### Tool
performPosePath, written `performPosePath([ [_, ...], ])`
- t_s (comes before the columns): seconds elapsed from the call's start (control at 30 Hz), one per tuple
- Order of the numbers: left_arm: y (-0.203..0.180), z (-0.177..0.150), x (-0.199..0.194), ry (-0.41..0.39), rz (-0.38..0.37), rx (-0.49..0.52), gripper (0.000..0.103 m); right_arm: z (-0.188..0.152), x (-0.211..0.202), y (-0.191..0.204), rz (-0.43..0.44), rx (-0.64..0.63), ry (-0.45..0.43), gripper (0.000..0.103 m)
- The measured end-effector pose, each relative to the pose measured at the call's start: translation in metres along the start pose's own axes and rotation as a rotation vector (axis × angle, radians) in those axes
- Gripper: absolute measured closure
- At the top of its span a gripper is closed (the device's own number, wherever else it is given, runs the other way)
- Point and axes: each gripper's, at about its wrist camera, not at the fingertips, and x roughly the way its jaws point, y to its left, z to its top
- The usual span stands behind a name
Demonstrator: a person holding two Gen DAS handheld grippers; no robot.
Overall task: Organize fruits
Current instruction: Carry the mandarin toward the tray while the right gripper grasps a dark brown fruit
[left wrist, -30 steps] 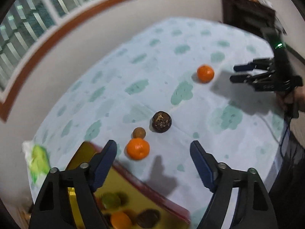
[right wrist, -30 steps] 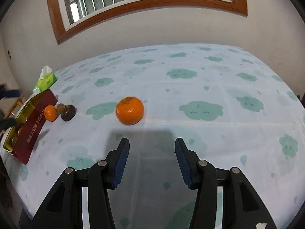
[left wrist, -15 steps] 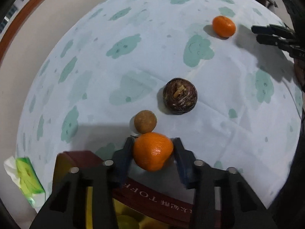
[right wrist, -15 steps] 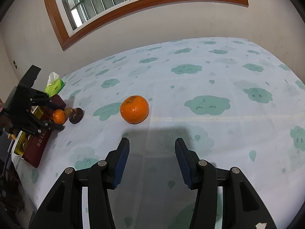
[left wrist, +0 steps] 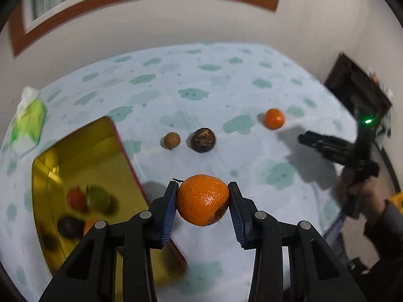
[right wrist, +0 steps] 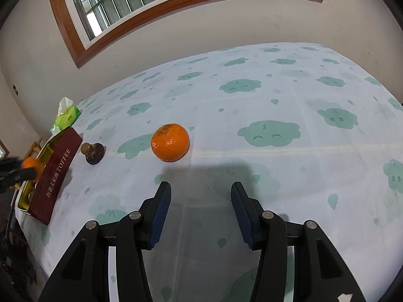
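Left tool (left wrist: 203, 207): both blue pads pressed against a small orange (left wrist: 203, 203), which is lifted clear of the cloud-print cloth (left wrist: 226, 80) covering the worktop. The fruit hangs just beside the right-hand wall of the open gold-lined tin (left wrist: 83, 156) (red outside, lettered TOFFEE on its side in the right wrist view).

Inside the tin: several fruits, blurred; one red, one green and one dark can be made out, and the rest cannot be told apart.

On the cloth beyond the held fruit: a small brown round fruit (left wrist: 172, 140) and, just beside it, a dark wrinkled fruit (left wrist: 203, 140), apart from each other. A second orange (left wrist: 274, 118) lies further right, well apart from both.

Right tool (right wrist: 201, 207): jaws partly parted, nothing between them, held above bare cloth. The second orange sits ahead of it, not touched. In the left wrist view a hand (left wrist: 362, 191) grips this tool at the right edge.

A green tissue pack (right wrist: 66, 118) stands near the far end of the tin.
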Motion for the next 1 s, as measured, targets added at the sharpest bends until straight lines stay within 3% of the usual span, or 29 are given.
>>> performPosePath([
  [0.13, -0.008, -0.018, -0.022, -0.062, 0.037, -0.043, 0.062, -0.001, -0.002, 0.0, -0.013, -0.003, -0.01, 0.055],
  [0.43, 0.02, -0.046, -0.053, -0.112, 0.084, -0.131, 0.062, -0.004, -0.011, 0.009, -0.023, -0.061, -0.058, 0.055],
  [0.53, 0.028, -0.051, -0.059, -0.119, 0.106, -0.14, 0.062, -0.006, -0.017, 0.031, -0.032, -0.144, -0.087, 0.054],
  [0.77, 0.036, -0.057, -0.064, -0.128, 0.116, -0.152, 0.062, 0.02, 0.016, 0.131, 0.175, -0.342, 0.007, 0.056],
  [1.0, 0.046, -0.053, -0.069, -0.14, 0.114, -0.169, 0.062, 0.043, 0.071, 0.174, 0.179, -0.43, 0.061, 0.056],
])
